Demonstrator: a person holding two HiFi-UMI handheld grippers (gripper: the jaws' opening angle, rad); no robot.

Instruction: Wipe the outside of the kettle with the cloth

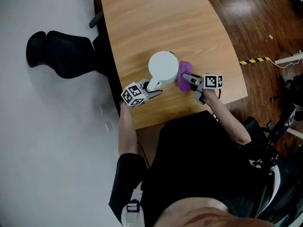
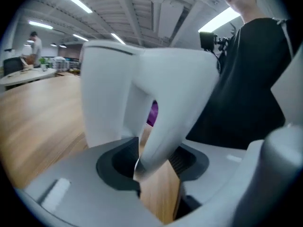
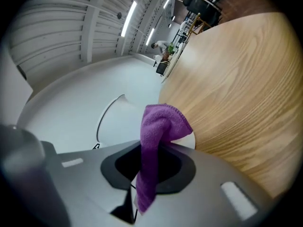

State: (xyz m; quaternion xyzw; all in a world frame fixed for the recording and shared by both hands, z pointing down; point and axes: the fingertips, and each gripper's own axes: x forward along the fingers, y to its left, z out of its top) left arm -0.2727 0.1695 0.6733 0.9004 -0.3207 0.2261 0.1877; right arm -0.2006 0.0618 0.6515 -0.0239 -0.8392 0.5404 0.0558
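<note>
A: Head view?
B: High, steeply down on the worktop (image 1: 156,22).
A: Gripper views?
B: Low, hard against the kettle (image 1: 163,66) from opposite sides. All three share kettle and cloth (image 1: 184,74).

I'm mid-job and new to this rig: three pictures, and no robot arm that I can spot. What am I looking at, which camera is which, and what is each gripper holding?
There is no robot: a person holds a two-jaw gripper in each hand. The top-down picture comes from a camera on their head. The other two cameras ride on the grippers and look along the jaws. On the wooden table stands a white kettle. The right gripper pinches a purple cloth right beside the kettle. The left gripper has the kettle's handle between its open jaws, apparently not squeezed.
</note>
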